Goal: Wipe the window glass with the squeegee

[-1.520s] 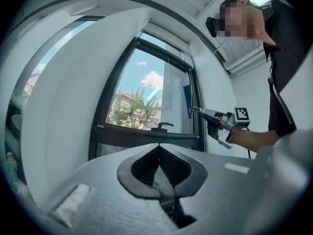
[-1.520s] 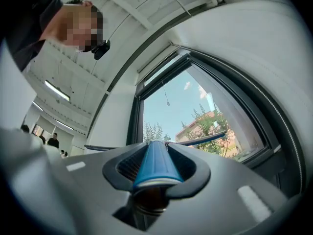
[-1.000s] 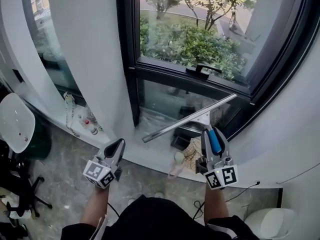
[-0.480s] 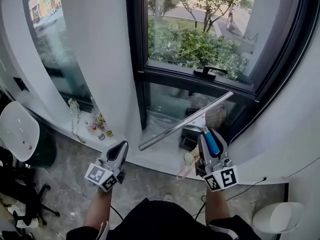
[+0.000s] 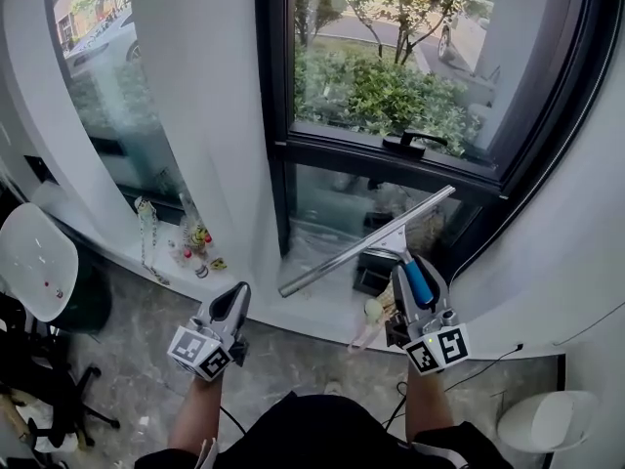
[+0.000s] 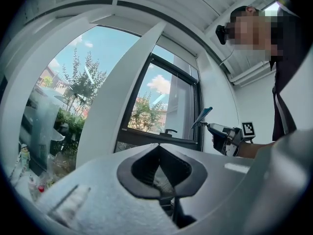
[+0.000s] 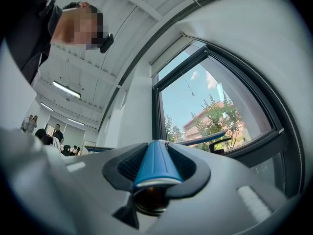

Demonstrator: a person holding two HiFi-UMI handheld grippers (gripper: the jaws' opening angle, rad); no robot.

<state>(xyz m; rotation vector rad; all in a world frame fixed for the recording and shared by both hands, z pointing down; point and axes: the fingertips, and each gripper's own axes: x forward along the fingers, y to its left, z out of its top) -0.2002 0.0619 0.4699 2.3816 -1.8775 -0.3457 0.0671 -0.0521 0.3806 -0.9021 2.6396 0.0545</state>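
Squeegee [image 5: 366, 241] apparently barely shifted; right gripper [image 5: 412, 268] grips it.

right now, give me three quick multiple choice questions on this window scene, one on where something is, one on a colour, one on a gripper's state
1. Where is the squeegee?
A) lying on the floor
B) held up in the right gripper, below the window handle
C) resting on a chair

2. What colour is the squeegee's grip?
A) red
B) yellow
C) blue

3. How is the left gripper?
A) shut with nothing in it
B) open around a bottle
C) shut on a cloth

Answers:
1 B: the head view shows its blade slanting in front of the lower pane, under the handle.
2 C: the right gripper view shows a blue grip clamped between that gripper's jaws.
3 A: the left gripper view shows the jaw tips meeting with nothing between them.
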